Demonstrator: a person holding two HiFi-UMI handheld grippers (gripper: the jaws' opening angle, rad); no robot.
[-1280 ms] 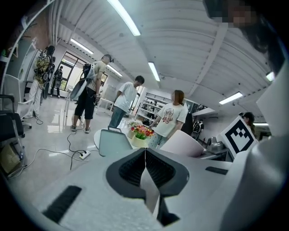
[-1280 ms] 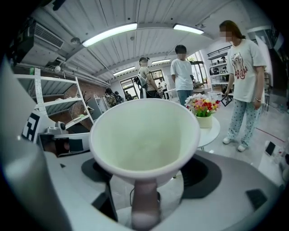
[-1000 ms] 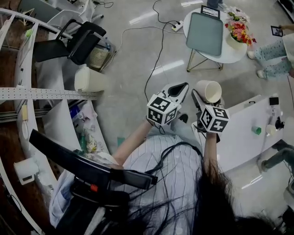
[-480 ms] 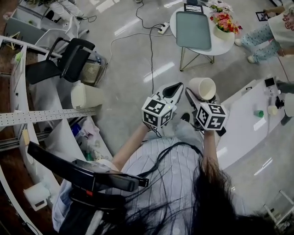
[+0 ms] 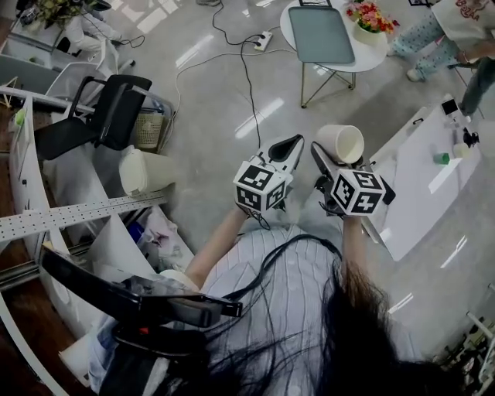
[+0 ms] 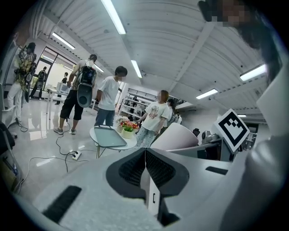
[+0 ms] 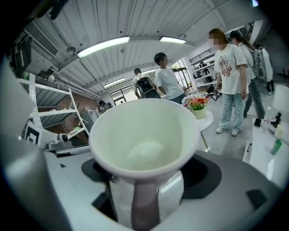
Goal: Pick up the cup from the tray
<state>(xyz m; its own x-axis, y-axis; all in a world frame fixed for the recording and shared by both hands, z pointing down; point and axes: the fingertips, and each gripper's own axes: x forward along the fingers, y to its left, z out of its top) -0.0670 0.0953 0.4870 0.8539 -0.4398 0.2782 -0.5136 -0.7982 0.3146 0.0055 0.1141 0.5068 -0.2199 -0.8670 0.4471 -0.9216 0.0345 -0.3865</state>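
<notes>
Right gripper [image 5: 331,158]: clenched on the cup [image 7: 144,135], its jaws against the lower body on either side.
Cup: off the tray [image 5: 315,35], held in the air over the floor [image 5: 232,100]; in the right gripper view its open mouth faces the camera and its inside is pale and bare.
Left gripper [image 6: 145,158]: jaws pressed together with nothing between them; it sits just beside the right gripper and clear of the cup.
Nearest edge: the long edge of the white worktop [image 5: 421,186] runs just right of the right gripper.
Open room: bare floor lies ahead of both grippers up to the round worktop [image 5: 348,60], crossed by a cable [image 5: 247,69].
Tray: flat on the round worktop, well apart from the cup, with flowers [image 5: 367,15] beside it.
Left side: a black chair [image 5: 108,116] stands well clear of the grippers.
Far edge: a person [image 5: 456,23] stands by the round worktop.
</notes>
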